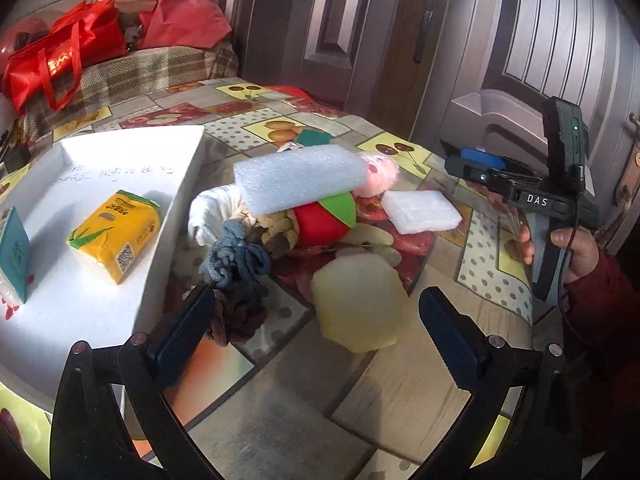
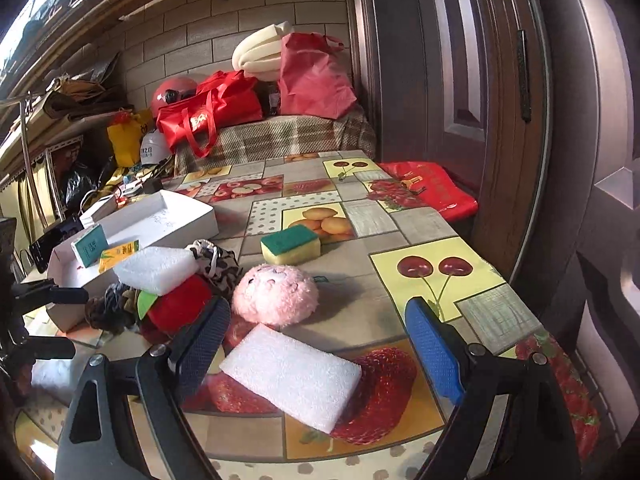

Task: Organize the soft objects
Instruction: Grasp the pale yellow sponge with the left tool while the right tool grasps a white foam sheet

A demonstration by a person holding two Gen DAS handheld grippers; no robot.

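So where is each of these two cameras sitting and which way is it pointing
Left wrist: rides the open left gripper, looking across the fruit-print tablecloth at the pale yellow foam chunk and white cardboard tray; the right hand shows.
Right wrist: rides the open right gripper, low over the flat white foam slab, facing the fluffy pink plush toy.
Shared: the slab, plush, tray.

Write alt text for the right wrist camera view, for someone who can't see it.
The open right gripper hovers over a white foam block lying on a fruit-print tablecloth. Behind it sit a pink plush toy, a green-topped yellow sponge and a pile of soft items beside a white tray holding two tissue packs.
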